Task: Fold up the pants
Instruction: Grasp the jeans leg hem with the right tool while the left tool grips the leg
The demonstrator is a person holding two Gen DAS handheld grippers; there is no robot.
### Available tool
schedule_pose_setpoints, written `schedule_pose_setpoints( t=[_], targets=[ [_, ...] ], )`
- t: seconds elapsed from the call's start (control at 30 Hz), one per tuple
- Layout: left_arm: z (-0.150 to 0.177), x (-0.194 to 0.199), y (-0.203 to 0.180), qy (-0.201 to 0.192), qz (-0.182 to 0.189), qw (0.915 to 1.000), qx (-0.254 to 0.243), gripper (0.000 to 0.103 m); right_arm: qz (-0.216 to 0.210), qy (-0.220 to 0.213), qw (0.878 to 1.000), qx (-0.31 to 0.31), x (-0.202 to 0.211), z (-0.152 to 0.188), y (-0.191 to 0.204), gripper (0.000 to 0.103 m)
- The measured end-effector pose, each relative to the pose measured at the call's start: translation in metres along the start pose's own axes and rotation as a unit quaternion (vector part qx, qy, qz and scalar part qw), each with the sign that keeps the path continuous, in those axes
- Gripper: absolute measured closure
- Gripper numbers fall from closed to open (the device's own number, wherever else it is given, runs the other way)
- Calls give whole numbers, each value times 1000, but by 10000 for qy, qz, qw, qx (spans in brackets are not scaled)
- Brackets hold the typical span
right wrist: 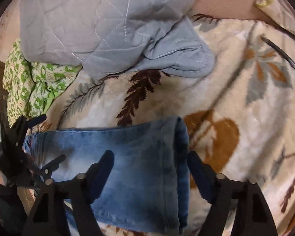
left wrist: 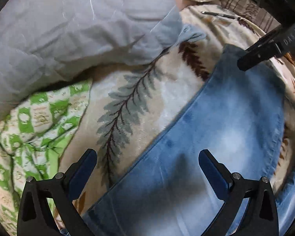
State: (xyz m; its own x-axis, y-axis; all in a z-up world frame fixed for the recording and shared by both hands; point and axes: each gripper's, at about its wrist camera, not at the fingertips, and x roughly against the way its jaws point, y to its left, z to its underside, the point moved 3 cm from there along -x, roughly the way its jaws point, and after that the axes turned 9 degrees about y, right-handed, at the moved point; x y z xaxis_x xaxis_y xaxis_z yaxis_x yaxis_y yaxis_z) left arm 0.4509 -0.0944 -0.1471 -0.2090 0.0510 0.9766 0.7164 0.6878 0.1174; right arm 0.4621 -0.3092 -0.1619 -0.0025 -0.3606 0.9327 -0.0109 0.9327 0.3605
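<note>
The blue faded jeans [left wrist: 222, 129] lie folded on a cream leaf-patterned blanket [left wrist: 127, 102]. My left gripper [left wrist: 147, 157] is open just above the jeans' left edge, holding nothing. In the right wrist view the jeans [right wrist: 135, 157] form a compact folded stack with a thick fold along the right side. My right gripper [right wrist: 150, 161] is open, its jaws standing either side of that right part, empty. The right gripper also shows in the left wrist view [left wrist: 265, 49] at the jeans' far end. The left gripper shows in the right wrist view [right wrist: 29, 157] at the jeans' left end.
A grey quilted duvet [left wrist: 78, 29] is heaped at the back. A green and white patterned cloth [left wrist: 29, 133] lies at the left. A dark pen [left wrist: 218, 14] lies on the blanket far back. A black cable [right wrist: 281, 55] crosses the blanket at the right.
</note>
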Motion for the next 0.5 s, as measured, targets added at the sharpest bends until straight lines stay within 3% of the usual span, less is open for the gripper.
schedule_pose_setpoints(
  t=[0.13, 0.2, 0.23, 0.27, 0.33, 0.5],
  targets=[
    [-1, -16, -4, 178, 162, 9997, -82, 0, -19, 68, 9999, 132, -10, -9, 10, 55],
    [-1, -24, -10, 334, 304, 9989, -126, 7, 48, -10, 9998, 212, -11, -12, 14, 82],
    [0, -26, -12, 392, 380, 9984, -149, 41, 95, -57, 9996, 250, -11, -12, 16, 94],
    [-1, -26, -15, 396, 566, 9975, -122, 63, 147, -97, 9994, 296, -11, -12, 17, 96],
    [-4, -20, -16, 388, 497, 9980, 6, 94, 338, -222, 9984, 385, -10, -9, 19, 98],
    [-1, -8, -30, 300, 52, 9995, -35, 97, 405, -593, 9965, 425, 5, -1, 19, 99]
  ],
)
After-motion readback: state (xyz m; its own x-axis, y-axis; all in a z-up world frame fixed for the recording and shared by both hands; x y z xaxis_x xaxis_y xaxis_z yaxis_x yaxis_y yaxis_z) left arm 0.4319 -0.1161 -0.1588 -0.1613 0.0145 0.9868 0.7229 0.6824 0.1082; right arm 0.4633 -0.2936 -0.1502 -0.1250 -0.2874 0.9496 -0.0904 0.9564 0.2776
